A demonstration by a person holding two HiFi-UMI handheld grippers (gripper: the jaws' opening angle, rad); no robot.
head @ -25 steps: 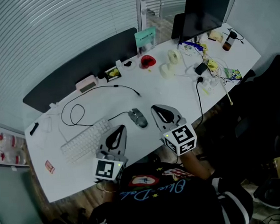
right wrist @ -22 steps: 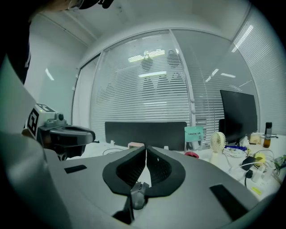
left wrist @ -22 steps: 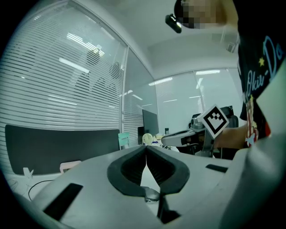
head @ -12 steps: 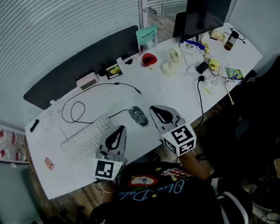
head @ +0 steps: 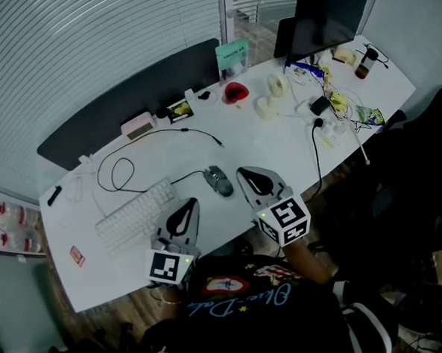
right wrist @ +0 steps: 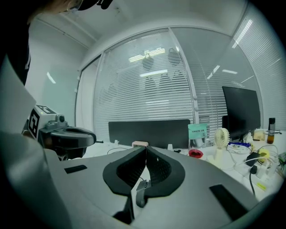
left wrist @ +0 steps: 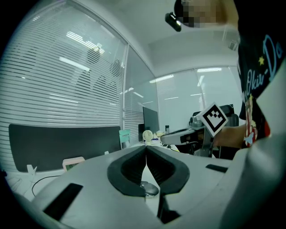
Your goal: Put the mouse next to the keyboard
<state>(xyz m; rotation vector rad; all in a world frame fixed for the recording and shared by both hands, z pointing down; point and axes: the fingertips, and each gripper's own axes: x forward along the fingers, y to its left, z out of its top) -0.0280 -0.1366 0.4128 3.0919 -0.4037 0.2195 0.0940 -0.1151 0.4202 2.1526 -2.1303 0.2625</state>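
A dark grey mouse (head: pixel 218 182) lies on the white desk (head: pixel 271 143), its cable running off to the left. The white keyboard (head: pixel 136 216) sits slantwise, left of the mouse with a gap between them. My left gripper (head: pixel 186 205) hovers at the desk's front edge, between keyboard and mouse, shut and holding nothing. My right gripper (head: pixel 248 171) is just right of the mouse, also shut and empty. In the left gripper view the jaws meet (left wrist: pixel 145 148) and the mouse (left wrist: pixel 150 189) shows below them. The right gripper view shows closed jaws (right wrist: pixel 145 148).
A black cable loop (head: pixel 116 175) lies behind the keyboard. At the back stand a red bowl (head: pixel 235 95), a small white fan (head: pixel 277 86) and a dark monitor (head: pixel 323 16). Plugs, wires and small clutter (head: pixel 329 109) fill the right end. A dark partition (head: pixel 127 103) borders the desk's far side.
Nothing on the desk has moved and both grippers hold their places; only the head view has shifted slightly.
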